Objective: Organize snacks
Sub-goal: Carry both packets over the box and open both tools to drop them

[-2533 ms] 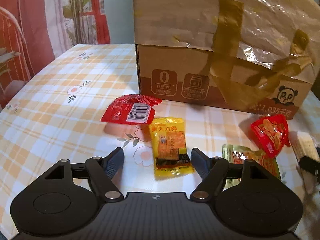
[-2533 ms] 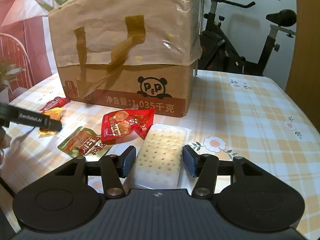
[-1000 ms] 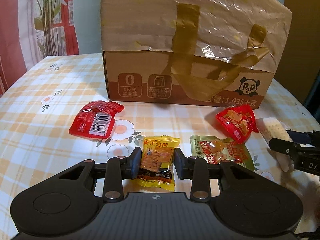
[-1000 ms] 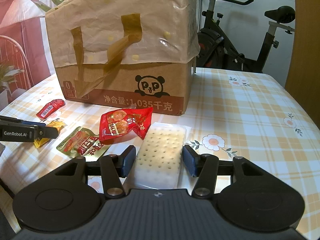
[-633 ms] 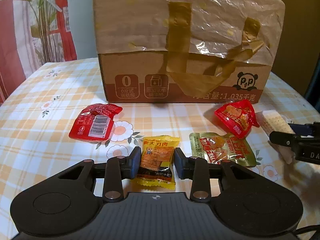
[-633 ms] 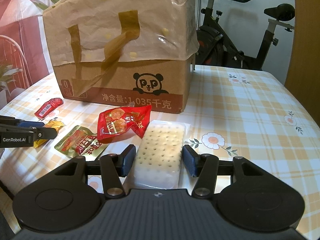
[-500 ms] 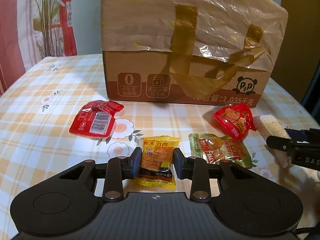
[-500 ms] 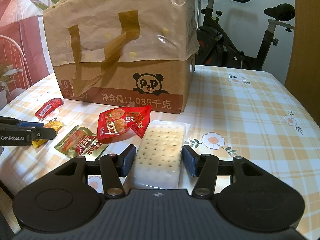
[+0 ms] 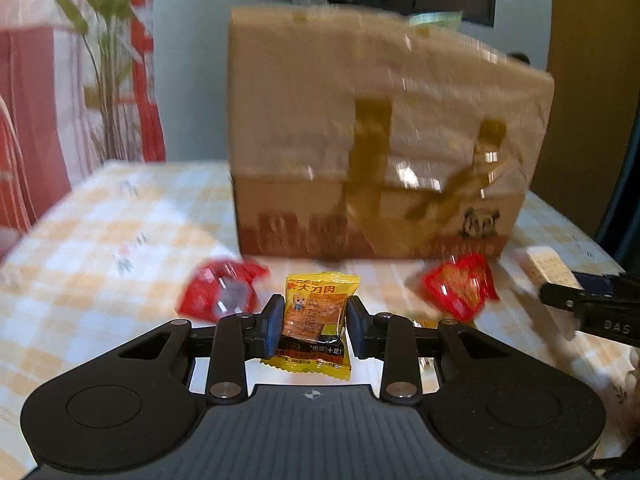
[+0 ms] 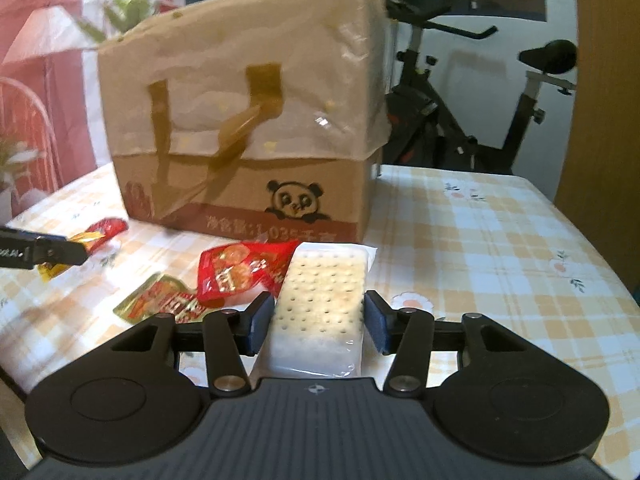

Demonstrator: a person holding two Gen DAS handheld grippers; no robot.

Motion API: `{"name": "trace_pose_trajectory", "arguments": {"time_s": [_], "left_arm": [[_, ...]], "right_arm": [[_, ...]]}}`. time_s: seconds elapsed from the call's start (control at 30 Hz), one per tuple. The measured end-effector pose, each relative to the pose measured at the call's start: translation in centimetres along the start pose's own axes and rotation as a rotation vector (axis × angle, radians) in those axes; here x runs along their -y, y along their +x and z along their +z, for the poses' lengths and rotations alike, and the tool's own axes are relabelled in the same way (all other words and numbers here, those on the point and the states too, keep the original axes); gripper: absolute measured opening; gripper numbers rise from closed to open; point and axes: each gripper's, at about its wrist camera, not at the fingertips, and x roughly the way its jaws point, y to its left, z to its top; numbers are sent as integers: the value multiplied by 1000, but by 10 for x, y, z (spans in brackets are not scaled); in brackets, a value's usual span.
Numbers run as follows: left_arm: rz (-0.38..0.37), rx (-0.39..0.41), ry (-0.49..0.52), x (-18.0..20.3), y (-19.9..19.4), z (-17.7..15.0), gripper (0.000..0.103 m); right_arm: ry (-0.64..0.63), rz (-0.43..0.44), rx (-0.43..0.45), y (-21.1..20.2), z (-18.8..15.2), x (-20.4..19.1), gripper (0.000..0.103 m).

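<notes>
I see the yellow packet [image 9: 316, 316] upright and pinched at both sides, its printed face toward me. My cracker pack [image 10: 322, 304] is a pale, dotted slab in clear wrap, lying lengthwise toward the box [image 10: 248, 140]. A red packet [image 10: 240, 272] touches its left side, overlapping a gold pouch [image 10: 160, 300]. Another red packet [image 9: 220, 292] lies on the table [image 10: 500, 260] left of the yellow one. The tall taped cardboard box stands behind them all, mid-table.

In front of one cardboard box [image 10: 248, 152] lie two red snack packets [image 9: 222, 292] [image 9: 460, 286]; one yellow packet [image 9: 314, 312]; one gold packet [image 10: 160, 298]. One cracker pack [image 10: 320, 300] lies there too.
</notes>
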Motion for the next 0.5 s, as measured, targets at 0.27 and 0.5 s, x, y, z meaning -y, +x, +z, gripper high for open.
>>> {"name": "trace_pose_trajectory", "arguments": {"time_s": [0.27,0.5], "left_arm": [[-65,225,62,-8,-38,68,35],[-103,363,46,-10,-41,155,35]], "right_arm": [[-6,57,135,-32,51,-5,52],[-39,159,342,-49,138,-21,52]]}}
